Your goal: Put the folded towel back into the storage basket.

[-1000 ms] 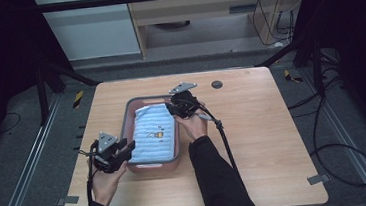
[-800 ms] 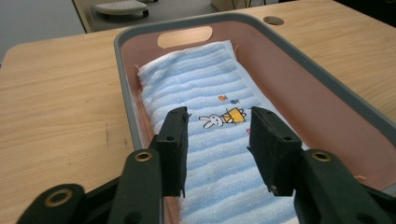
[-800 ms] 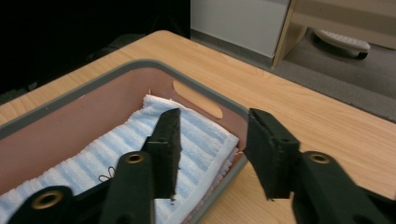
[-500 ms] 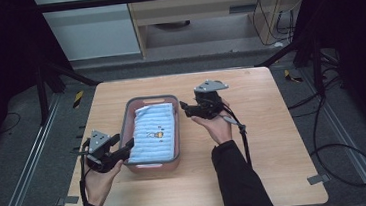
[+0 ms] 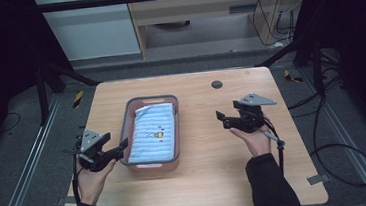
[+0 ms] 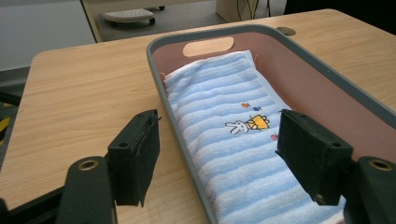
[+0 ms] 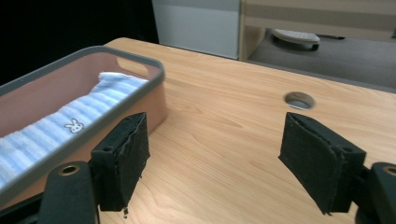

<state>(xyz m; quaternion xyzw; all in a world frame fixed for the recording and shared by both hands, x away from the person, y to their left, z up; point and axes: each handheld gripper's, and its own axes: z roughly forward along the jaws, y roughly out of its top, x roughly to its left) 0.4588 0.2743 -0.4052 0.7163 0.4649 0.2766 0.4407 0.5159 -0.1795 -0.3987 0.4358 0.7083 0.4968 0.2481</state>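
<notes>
Now both grippers' fingers (image 6: 135, 163) have just been opening, spread wide, holding nothing, towel (image 5: 153, 133) untouched.

In the left gripper view the towel's (image 6: 233, 140) near end and basket (image 6: 196, 154) run off the bottom edge.

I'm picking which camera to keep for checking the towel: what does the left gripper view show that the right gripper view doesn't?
Left gripper view alone: the towel's full print, a rabbit with orange and red bits, and the left gripper's open jaws straddling the basket's near rim.

Right gripper view alone: the round hole in the table and the right gripper, open over bare wood.

Both: the folded blue striped towel lying in the pink, grey-rimmed basket with its handle slot, and the wooden table.
</notes>
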